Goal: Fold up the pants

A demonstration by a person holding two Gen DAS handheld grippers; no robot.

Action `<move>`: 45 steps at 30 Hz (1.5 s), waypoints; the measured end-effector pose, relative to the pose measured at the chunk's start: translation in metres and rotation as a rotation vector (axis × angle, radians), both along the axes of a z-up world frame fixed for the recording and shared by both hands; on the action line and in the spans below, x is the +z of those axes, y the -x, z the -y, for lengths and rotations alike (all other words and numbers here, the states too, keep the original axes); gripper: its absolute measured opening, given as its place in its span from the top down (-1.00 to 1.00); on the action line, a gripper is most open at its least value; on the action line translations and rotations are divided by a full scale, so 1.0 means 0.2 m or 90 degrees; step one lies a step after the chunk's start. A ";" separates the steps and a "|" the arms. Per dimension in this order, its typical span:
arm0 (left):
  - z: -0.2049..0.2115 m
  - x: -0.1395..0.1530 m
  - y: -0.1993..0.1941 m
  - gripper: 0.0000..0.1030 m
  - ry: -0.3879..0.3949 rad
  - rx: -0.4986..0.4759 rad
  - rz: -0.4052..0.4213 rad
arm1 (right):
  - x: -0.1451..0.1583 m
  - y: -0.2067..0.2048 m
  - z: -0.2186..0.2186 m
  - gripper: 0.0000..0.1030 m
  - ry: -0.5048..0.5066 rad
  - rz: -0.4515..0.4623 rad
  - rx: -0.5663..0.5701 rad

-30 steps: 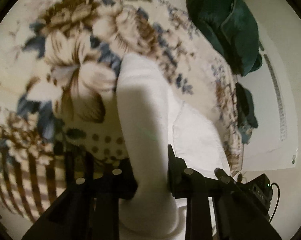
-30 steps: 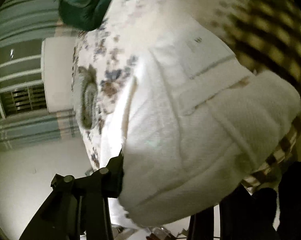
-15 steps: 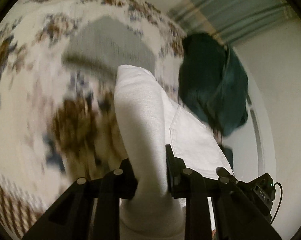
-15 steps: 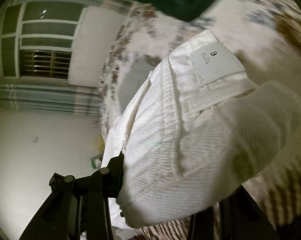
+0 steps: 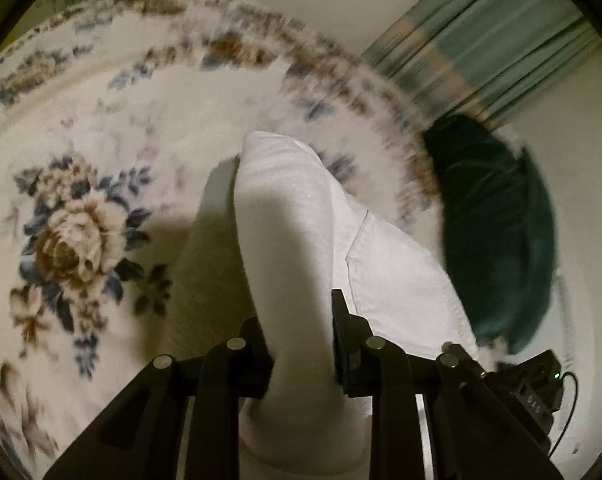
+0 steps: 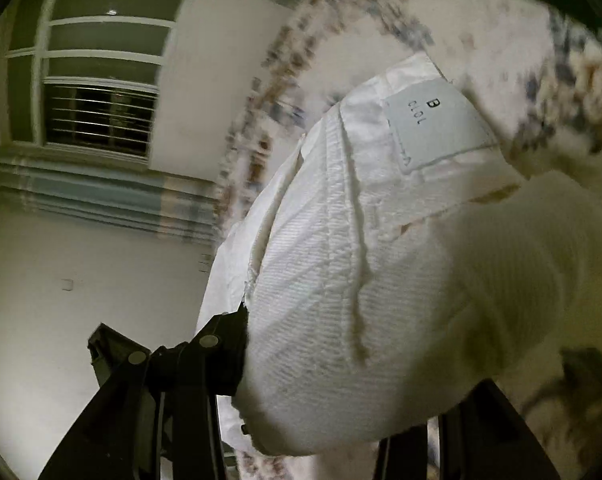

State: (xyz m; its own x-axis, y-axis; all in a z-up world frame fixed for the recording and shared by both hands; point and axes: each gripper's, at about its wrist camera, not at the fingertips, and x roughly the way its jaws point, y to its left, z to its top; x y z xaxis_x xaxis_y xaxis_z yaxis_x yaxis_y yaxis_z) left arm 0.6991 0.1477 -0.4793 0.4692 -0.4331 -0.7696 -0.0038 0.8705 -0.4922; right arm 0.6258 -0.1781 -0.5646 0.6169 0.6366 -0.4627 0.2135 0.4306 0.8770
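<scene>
The white pants [image 5: 289, 240] hang folded over between my two grippers above a floral blanket [image 5: 81, 240]. My left gripper [image 5: 301, 344] is shut on a thick fold of the white cloth. In the right wrist view the pants [image 6: 361, 280] fill the middle, with a grey label patch [image 6: 433, 128] marked "B" at the waistband. My right gripper [image 6: 341, 384] is shut on a bulky bunch of the waist; its right finger is mostly hidden behind the cloth.
A dark green garment [image 5: 497, 232] lies on the blanket's far right edge. Striped curtains [image 5: 481, 40] and a white wall stand behind. A barred window [image 6: 97, 92] shows in the right wrist view. A black device with a cable [image 5: 537, 388] sits at lower right.
Both grippers have carried the pants further across the blanket towards its far edge, still holding them. The grey folded item seen half a second ago has left the left wrist view.
</scene>
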 end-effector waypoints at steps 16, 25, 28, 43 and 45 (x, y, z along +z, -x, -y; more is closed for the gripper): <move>-0.02 0.11 0.30 0.36 -0.160 0.019 -0.018 | 0.10 0.25 0.02 -0.40 0.277 -0.120 0.067; 0.18 0.47 0.63 -1.00 -0.352 0.019 0.056 | 0.67 0.41 -0.09 -1.00 0.604 -0.074 0.050; 0.22 0.60 0.74 -1.00 -0.353 0.025 0.068 | 0.85 0.52 -0.06 -1.00 0.632 -0.065 0.042; 0.47 1.46 1.63 -1.00 -0.378 0.064 0.181 | 1.89 1.43 0.05 -1.00 0.660 0.072 0.021; 0.50 1.57 1.79 -1.00 -0.383 0.071 0.201 | 2.04 1.59 0.06 -1.00 0.663 0.102 0.021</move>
State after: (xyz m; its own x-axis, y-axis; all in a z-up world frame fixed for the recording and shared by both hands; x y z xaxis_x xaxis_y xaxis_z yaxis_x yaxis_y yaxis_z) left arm 0.3414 0.0470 -0.1647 0.7274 0.0902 -0.6803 -0.0448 0.9955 0.0840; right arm 0.3076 -0.1907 -0.1567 0.7090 -0.0108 -0.7051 0.1015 0.9910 0.0870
